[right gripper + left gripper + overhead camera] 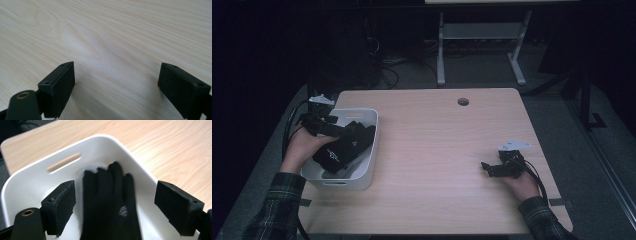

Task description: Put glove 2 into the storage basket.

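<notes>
1. High view: a white bin [362, 172] stands at the left edge of the wooden table [437, 150], toward its near-left corner; a black glove [343, 147] lies inside the bin, draped toward the bin's right wall.
2. The left gripper [343, 131] hangs over the bin's left half, its jaws pointing across the glove; the person's left hand [302, 147] holds it from the bin's outer left side; a plaid sleeve [279, 200] runs off toward the bottom edge.
3. Left gripper view: the glove [110, 202] lies between the two black jaws with its fingertips toward the bin's far wall, where a slot handle [64, 162] is cut; both pads stand well clear of the fabric, so the left gripper [115, 205] is released and grips nothing.
4. The right gripper [486, 168] rests near the table's right edge, well apart from the bin; the right gripper view shows its jaws spread wide over bare wood, released and empty.
</notes>
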Demonstrator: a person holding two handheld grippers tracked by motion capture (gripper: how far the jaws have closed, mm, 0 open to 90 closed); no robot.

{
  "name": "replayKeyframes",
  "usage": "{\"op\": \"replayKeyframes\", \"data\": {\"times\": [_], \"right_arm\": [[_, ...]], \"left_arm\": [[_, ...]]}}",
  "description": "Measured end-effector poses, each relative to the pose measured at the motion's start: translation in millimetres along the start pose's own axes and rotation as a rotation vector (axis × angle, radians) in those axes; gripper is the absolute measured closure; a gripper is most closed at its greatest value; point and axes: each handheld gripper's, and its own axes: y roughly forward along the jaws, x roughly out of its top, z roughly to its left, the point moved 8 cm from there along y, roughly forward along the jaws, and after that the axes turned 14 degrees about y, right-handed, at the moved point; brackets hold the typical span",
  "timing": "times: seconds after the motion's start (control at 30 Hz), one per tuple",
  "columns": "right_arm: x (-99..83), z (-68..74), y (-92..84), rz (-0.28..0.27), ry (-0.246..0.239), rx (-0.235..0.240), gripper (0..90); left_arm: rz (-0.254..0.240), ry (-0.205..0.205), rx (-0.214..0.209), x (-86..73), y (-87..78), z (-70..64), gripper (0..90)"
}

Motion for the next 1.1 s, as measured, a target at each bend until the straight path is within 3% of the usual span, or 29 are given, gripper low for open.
{"op": "replayKeyframes", "data": {"times": [0.3,0.53,0.83,1.1], "right_arm": [[0.0,0.0,0.0,0.000,0.001,0.000,13.9],[0.0,0.0,0.0,0.000,-0.001,0.000,13.9],[-0.1,0.3,0.0,0.000,-0.001,0.002,13.9],[-0.3,0.4,-0.2,0.002,-0.002,0.003,13.9]], "left_arm": [[-0.055,0.059,-0.040,29.4,4.8,-29.9,16.7],[-0.077,0.084,-0.082,42.9,14.9,-55.1,16.7],[-0.123,0.115,-0.124,56.6,36.0,-98.6,13.9],[-0.128,0.162,-0.165,64.1,60.5,-139.7,13.8]]}}
